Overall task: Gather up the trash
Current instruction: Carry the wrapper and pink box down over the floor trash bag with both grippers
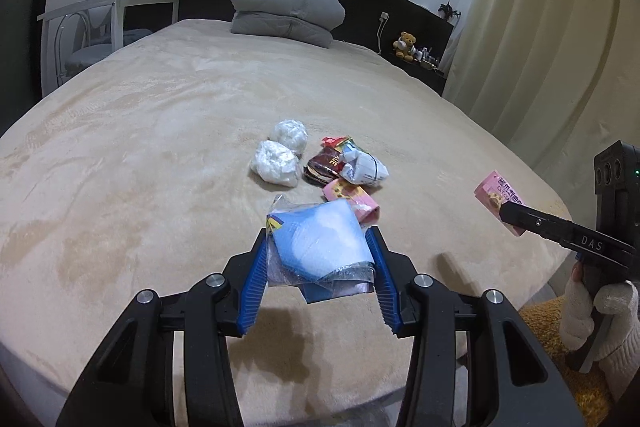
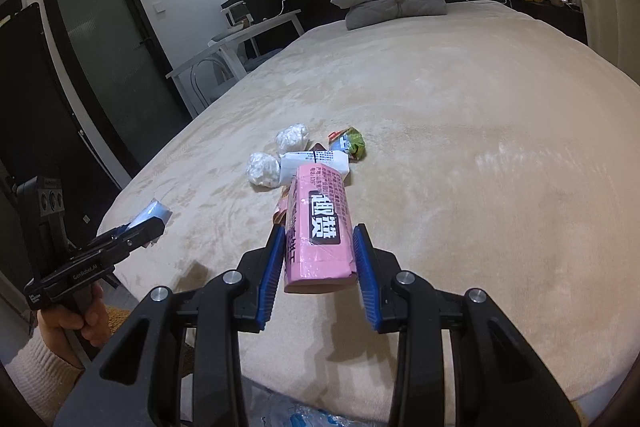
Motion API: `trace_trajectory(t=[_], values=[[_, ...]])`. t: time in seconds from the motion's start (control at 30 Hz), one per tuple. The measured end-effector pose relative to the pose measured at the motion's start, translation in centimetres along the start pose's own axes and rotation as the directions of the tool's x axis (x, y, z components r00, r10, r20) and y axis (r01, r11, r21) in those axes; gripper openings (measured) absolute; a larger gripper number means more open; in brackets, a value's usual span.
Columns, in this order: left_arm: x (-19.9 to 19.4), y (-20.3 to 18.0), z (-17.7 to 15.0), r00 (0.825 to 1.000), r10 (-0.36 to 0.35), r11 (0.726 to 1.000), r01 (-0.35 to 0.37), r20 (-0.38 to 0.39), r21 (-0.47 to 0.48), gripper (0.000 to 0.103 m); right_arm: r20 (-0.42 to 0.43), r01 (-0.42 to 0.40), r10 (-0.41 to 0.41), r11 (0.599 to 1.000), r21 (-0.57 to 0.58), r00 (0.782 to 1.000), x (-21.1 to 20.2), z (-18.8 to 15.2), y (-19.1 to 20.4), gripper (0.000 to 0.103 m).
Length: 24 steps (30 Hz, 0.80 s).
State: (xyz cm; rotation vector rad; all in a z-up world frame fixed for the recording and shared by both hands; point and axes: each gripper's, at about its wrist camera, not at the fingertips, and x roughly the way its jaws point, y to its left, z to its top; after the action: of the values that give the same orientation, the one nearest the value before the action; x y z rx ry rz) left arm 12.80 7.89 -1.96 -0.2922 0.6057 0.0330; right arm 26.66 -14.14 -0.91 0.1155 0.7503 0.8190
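Note:
My left gripper (image 1: 319, 235) is shut on a blue and clear plastic wrapper (image 1: 320, 247), held above the near part of the beige bed (image 1: 140, 155). My right gripper (image 2: 320, 231) is shut on a pink snack box (image 2: 320, 223). Beyond both lies a heap of trash: two crumpled white plastic balls (image 1: 276, 163) (image 1: 290, 134), a brown wrapper (image 1: 322, 167), a white printed wrapper (image 1: 366, 169), a pink packet (image 1: 352, 199) and a red-green wrapper (image 2: 350, 143). Each view shows the other gripper at its edge: the right gripper (image 1: 514, 217) and the left gripper (image 2: 154, 227).
A folded grey duvet (image 1: 286, 13) lies at the head of the bed. A white desk (image 1: 116, 1) and chair stand on the left, a curtain (image 1: 540, 47) and a teddy bear (image 1: 406, 45) on the right. A dark door (image 2: 108, 47) is on the left wall. Clear blue-printed plastic (image 2: 304, 413) shows below the bed's near edge.

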Motion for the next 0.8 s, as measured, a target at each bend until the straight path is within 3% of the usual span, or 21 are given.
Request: trace_trajectory(t=[0.5, 0.8], values=[[-5.9, -3.5, -6.2, 0.998, -0.043, 0.999, 0.045, 0.054, -0.031, 0.046, 0.015, -0.007, 0.007, 1.000, 0.002, 1.000, -4.9, -6.5, 3.2, 0.036], [-8.0, -5.4, -8.9, 0.998, -0.045, 0.999, 0.044, 0.043, 0.011, 0.046, -0.006, -0.056, 0.056, 0.997, 0.048, 0.998, -6.7, -9.7, 4.1, 0.036]])
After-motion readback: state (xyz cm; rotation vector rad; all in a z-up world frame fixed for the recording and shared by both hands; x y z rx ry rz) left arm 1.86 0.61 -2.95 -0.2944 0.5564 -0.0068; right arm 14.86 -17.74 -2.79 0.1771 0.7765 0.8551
